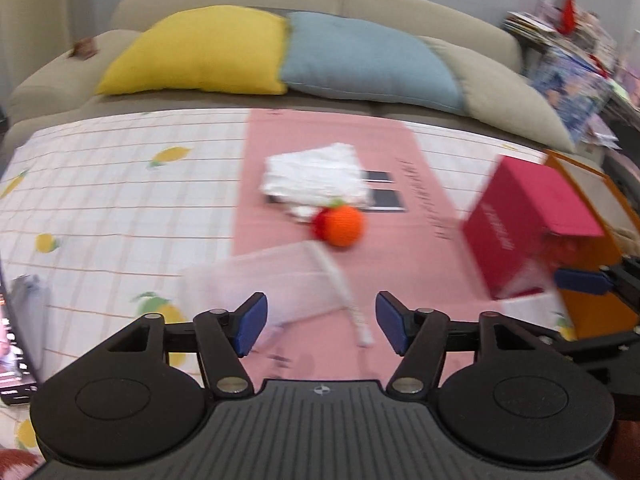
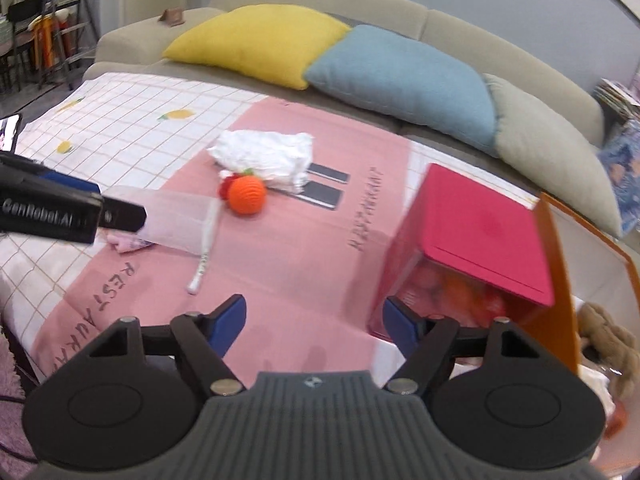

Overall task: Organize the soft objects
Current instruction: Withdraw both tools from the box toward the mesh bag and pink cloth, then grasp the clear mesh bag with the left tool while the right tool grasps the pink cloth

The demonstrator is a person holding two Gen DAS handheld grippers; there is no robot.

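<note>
An orange crocheted ball (image 1: 343, 225) (image 2: 247, 195) with a red piece beside it lies on the pink mat (image 1: 384, 280) (image 2: 296, 256). A crumpled white cloth (image 1: 316, 178) (image 2: 266, 158) lies just behind it. A translucent zip pouch (image 1: 264, 280) (image 2: 176, 218) lies in front of the ball, with a pink soft item (image 2: 126, 242) at its near end. My left gripper (image 1: 320, 322) is open and empty, just above the pouch. My right gripper (image 2: 314, 322) is open and empty, its right finger next to the tilted red box (image 1: 524, 228) (image 2: 476, 240).
An orange bin (image 1: 592, 248) (image 2: 560, 280) stands at the right behind the red box; a brown plush toy (image 2: 612, 344) lies beside it. Yellow (image 1: 200, 52) (image 2: 260, 40), blue (image 1: 360, 60) (image 2: 404, 76) and grey cushions line the sofa. A phone (image 1: 12, 344) lies at the left.
</note>
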